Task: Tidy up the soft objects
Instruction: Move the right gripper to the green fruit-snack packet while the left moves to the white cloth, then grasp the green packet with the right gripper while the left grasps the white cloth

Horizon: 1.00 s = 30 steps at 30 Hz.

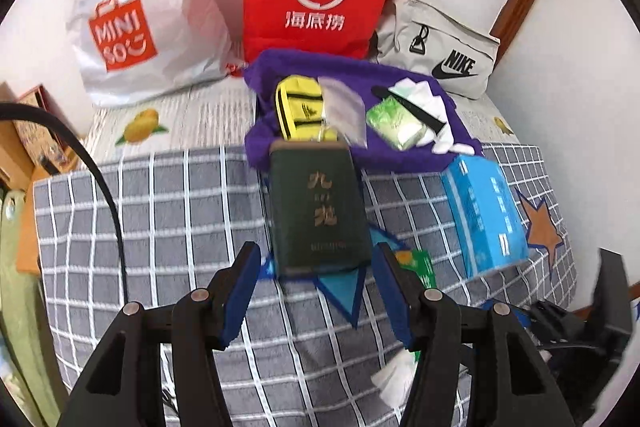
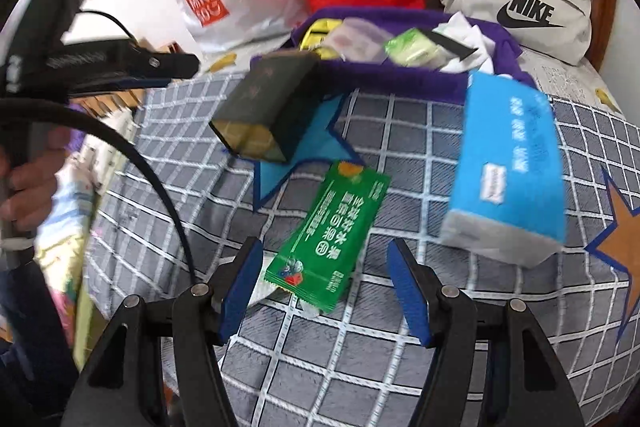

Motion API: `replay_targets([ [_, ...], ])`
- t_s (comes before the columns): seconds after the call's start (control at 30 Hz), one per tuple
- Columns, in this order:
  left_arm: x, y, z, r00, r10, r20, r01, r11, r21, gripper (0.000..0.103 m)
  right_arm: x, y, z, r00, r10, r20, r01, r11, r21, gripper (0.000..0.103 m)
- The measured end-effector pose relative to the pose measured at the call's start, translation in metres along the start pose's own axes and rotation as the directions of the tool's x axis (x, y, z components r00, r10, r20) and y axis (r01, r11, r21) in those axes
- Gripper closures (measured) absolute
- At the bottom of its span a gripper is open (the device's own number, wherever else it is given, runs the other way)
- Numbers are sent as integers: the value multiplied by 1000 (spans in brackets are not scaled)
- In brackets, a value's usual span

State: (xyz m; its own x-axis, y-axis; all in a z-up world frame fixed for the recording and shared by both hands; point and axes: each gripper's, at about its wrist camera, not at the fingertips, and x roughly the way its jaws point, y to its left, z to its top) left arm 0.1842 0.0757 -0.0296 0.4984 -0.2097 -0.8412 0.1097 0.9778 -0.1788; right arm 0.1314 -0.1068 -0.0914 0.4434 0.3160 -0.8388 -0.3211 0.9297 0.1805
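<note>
Nearest us, the right gripper point(image 2: 324, 287) stands spread and empty, with the green sachet point(image 2: 334, 237) lying between its tips on the checked blanket point(image 2: 360, 367). Our left gripper point(image 1: 316, 291), likewise spread and holding nothing, faces the dark green pack point(image 1: 318, 211) just ahead. Beyond both, the purple towel point(image 1: 400, 155) already carries 4 or so small things. We judge 3 remain loose: sachet, dark pack, and blue tissue pack point(image 2: 512, 163) ahead-right.
</note>
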Motion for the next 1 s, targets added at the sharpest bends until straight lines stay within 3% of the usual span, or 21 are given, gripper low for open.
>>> replay_targets([
  [0.13, -1, 5, -24, 1000, 4, -13, -4, 1000, -13, 47, 22, 10, 1, 998, -56, -10, 56, 998, 24, 39],
  [0.3, -2, 16, -55, 1000, -5, -25, 3, 999, -54, 47, 46, 8, 3, 999, -15, -47, 21, 992, 124, 39],
  [0.47, -10, 24, -85, 999, 55, 3, -54, 993, -107, 47, 65, 13, 4, 996, -78, -52, 84, 990, 118, 37],
  [0.57, -10, 23, -94, 999, 37, -5, -38, 993, -109, 46, 63, 11, 2, 998, -61, -15, 62, 991, 117, 40],
  [0.6, -9, 22, -96, 1000, 26, -9, -27, 993, -112, 46, 61, 9, 3, 998, -59, -3, 59, 991, 122, 53],
  [0.63, -8, 21, -99, 1000, 13, -11, -14, 993, -115, 46, 60, 6, 3, 998, -62, 12, 60, 991, 122, 58],
  [0.83, -5, 13, -104, 1000, -22, -17, 20, 994, -111, 46, 47, -1, -4, 999, -36, 3, 36, 997, 62, 61],
  [1.0, -3, 6, -103, 999, -40, -17, 38, 993, -110, 46, 49, -2, -5, 999, -32, -22, 33, 998, 50, 57],
])
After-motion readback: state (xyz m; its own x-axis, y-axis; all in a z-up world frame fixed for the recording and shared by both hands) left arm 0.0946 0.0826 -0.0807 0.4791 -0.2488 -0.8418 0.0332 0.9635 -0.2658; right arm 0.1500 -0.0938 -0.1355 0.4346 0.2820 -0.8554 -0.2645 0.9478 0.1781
